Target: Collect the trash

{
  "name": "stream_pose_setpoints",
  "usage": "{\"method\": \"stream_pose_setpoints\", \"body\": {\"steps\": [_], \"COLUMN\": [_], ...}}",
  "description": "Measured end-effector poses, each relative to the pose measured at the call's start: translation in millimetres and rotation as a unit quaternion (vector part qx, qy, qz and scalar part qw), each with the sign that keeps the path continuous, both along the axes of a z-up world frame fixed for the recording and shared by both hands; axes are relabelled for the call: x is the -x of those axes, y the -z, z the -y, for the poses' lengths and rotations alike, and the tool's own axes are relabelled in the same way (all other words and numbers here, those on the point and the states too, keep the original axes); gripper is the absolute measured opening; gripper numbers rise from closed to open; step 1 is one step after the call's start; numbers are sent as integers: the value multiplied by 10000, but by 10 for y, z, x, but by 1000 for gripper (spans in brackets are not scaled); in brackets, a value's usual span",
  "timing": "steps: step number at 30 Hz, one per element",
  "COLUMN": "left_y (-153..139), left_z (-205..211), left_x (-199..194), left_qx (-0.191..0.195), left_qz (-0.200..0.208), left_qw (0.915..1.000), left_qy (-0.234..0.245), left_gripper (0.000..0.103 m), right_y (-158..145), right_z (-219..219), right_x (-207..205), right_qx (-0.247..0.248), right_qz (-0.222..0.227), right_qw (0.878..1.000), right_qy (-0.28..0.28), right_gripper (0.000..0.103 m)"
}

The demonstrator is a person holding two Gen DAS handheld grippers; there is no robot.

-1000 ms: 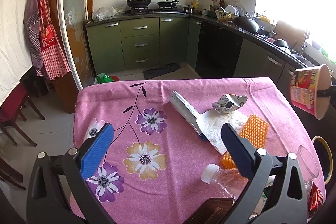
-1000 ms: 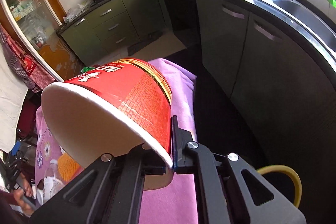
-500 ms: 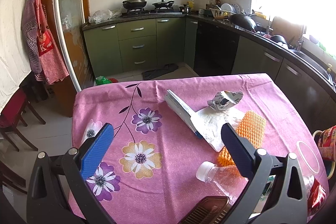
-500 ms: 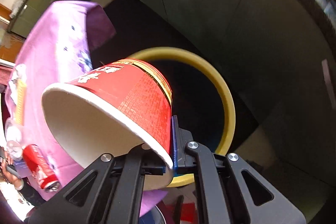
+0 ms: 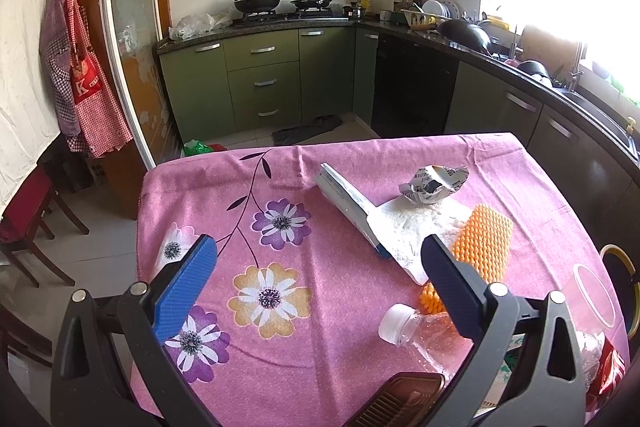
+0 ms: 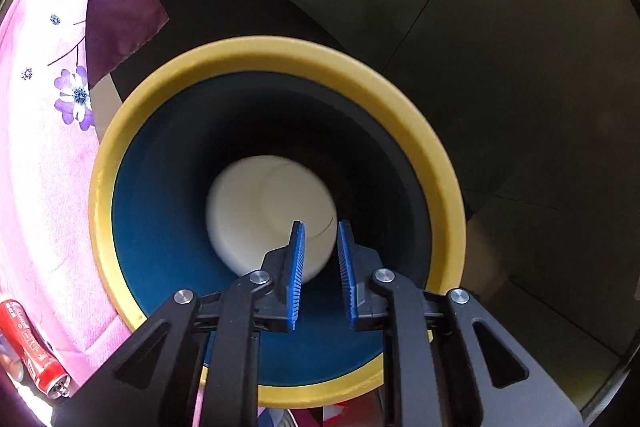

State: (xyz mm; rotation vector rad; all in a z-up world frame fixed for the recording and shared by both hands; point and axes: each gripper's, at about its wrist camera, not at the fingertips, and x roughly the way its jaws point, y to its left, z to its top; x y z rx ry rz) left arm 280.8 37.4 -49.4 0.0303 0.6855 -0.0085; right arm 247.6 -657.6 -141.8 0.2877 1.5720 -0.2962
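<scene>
Right tongs (image 6: pixel 319 269), jaws just parted and empty, point down over the bin (image 6: pixel 276 63); the cup (image 6: pixel 256 211) drops inside. Left tongs (image 5: pixel 320 283) hover open above the counter (image 5: pixel 320 307). Next: fetch the bottle (image 5: pixel 420 335).

Left gripper (image 5: pixel 318 273) fingers (image 5: pixel 185 287) apart above tablecloth (image 5: pixel 304 339)

My right gripper (image 6: pixel 320 247) points straight down. Its jaws have just been opening and now stand a narrow gap apart, with nothing between the blue pads (image 6: pixel 297 267). My left gripper (image 5: pixel 316 283) tilts forward and downward, its jaws spread wide and empty.
</scene>
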Motion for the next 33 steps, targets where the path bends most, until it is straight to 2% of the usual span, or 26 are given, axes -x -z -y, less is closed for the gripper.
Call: {"method": "stream_pose_setpoints", "body": {"steps": [6,9,13,18,22,26,30,33], "left_y": [-10,-45,-125,-118,-144,-254,-348,-327], "left_z": [13,23,80,180,260,515,933,1236], "left_x": [-5,-34,-169,-393,-231,79,242,161], "left_qx": [17,54,-39,-41,123,236,381,269], "left_qz": [-39,-185,-484,-993,-1205,-1408,-1793,-2173], "left_qw": [10000,9998,9986,9947,9906,9791,9554,9428], "left_qy": [45,92,220,267,638,1447,2317,2515], "left_gripper": [97,97,97,97,97,97,97,97], "right_y": [-299,-498,-703,-821,-855,-913,-899,-921], "right_z": [-115,-216,-268,-388,-524,-575,-686,-741], "right_x": [187,332,514,709,809,856,820,858], "right_qx": [-198,-368,-527,-727,-794,-773,-779,-801], "right_qz": [437,706,914,1090,1153,1161,1238,1286], "right_qw": [9987,9964,9930,9887,9866,9858,9841,9826], "right_qy": [-147,-295,-539,-725,-834,-936,-1004,-1074], "right_gripper": [18,22,23,23,28,28,28,28]}}
